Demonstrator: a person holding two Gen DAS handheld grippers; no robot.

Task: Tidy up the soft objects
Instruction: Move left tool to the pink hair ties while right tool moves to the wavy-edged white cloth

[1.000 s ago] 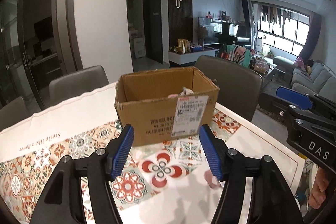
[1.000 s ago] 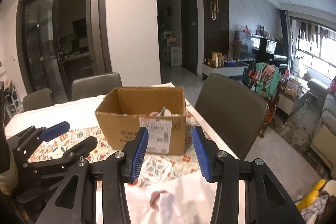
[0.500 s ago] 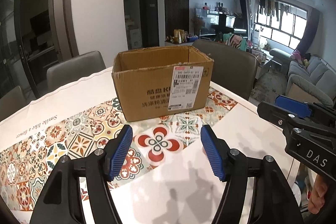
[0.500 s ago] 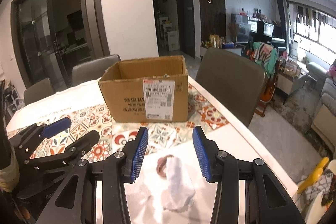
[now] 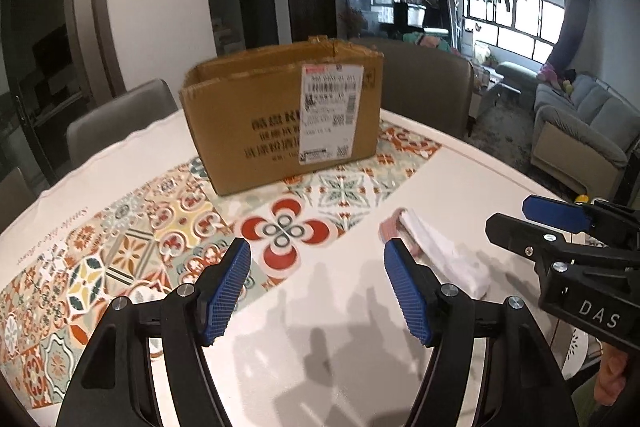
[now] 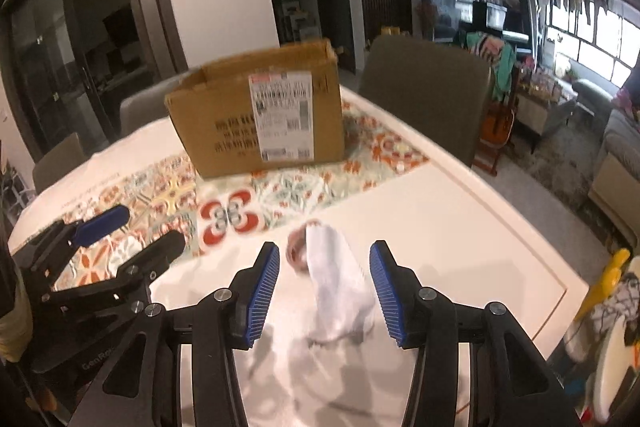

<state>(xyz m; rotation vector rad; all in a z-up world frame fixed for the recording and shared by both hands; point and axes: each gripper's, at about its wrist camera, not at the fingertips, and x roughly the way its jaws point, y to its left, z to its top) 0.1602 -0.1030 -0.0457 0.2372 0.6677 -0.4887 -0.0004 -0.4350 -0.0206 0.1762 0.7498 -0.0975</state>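
Note:
A white sock with a pink cuff [image 6: 336, 279] lies on the white table, between the open fingers of my right gripper [image 6: 324, 291], which hangs just above it. The sock also shows in the left wrist view [image 5: 436, 251], right of my left gripper [image 5: 320, 291], which is open and empty over the table. An open cardboard box [image 5: 280, 115] with a shipping label stands on the patterned table runner beyond both grippers; it also shows in the right wrist view [image 6: 256, 115]. Its inside is hidden.
Grey chairs [image 6: 424, 91] stand around the table. The table's right edge [image 6: 520, 219] is near the right gripper. A patterned runner [image 5: 132, 227] crosses the table. A sofa [image 5: 580, 123] and living-room furniture lie beyond.
Both grippers have pulled back from the box and dropped toward the table. The sock has come between the right gripper's fingers and into the left wrist view.

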